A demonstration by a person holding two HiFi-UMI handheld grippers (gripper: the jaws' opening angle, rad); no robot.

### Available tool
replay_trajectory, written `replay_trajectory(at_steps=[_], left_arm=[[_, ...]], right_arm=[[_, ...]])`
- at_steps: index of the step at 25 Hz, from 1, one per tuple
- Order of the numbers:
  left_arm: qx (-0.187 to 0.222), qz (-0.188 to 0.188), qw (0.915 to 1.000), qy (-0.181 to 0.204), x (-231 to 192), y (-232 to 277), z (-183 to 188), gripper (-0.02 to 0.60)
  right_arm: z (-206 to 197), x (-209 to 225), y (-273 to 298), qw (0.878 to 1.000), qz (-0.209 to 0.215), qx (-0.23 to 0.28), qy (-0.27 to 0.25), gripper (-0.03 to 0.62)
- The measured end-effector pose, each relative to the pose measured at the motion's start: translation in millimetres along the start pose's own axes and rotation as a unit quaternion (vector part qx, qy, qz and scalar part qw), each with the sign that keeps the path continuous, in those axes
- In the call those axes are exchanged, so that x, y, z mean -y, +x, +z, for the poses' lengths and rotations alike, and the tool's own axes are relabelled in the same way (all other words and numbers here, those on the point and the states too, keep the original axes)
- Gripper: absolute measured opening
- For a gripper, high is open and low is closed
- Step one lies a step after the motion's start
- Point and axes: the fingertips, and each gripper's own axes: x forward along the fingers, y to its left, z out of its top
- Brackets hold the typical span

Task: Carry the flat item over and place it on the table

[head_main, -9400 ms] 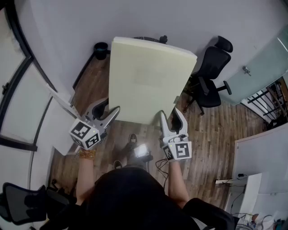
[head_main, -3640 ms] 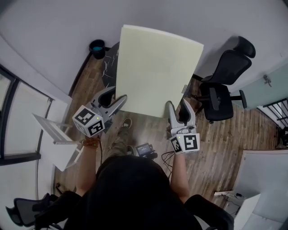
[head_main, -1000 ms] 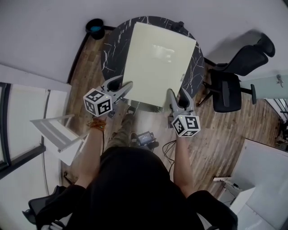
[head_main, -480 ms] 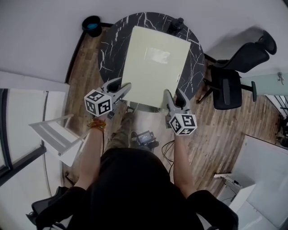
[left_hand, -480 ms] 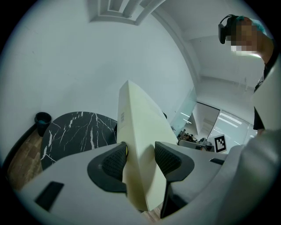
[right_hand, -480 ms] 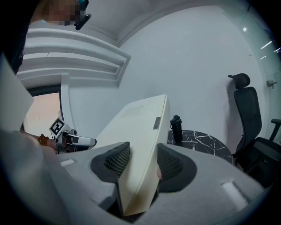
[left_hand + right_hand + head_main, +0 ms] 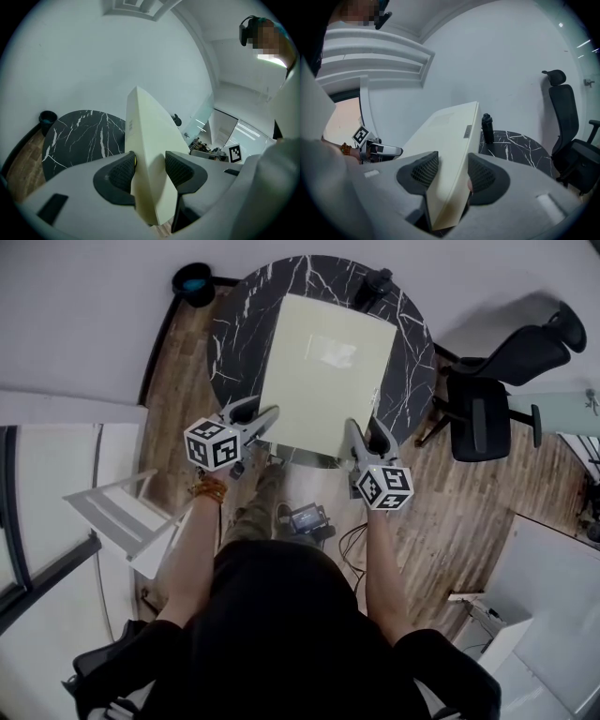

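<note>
Now the left gripper (image 7: pixel 255 418) and right gripper (image 7: pixel 367 435) pinch the near edge of the pale yellow flat foam slab (image 7: pixel 323 371) above the round black marble table (image 7: pixel 234 334); a black bottle (image 7: pixel 380 279) stands at its far edge

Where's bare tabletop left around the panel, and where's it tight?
Widest bare patch: the left arc of the marble table, between the cream panel and the rim. A narrower strip runs along the panel's right edge. Crowded: the far right, where a black bottle stands, and the near edge, where the left gripper and right gripper clamp the panel.
</note>
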Motion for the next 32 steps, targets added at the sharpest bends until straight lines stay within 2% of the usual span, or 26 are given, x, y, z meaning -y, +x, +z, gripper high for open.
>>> replay_trajectory(at_steps=[17,32], left_arm=[[-0.02,0.017,0.9989,-0.04,-40,18,-18,0.201],[-0.057,0.032,0.9949,-0.077,-68,46,-46,0.202]], right_arm=[[-31,14,38,0.999,0.0,-0.04,0.023,0.195],[-70,37,58,0.995,-0.03,-0.081,0.054,0.195]])
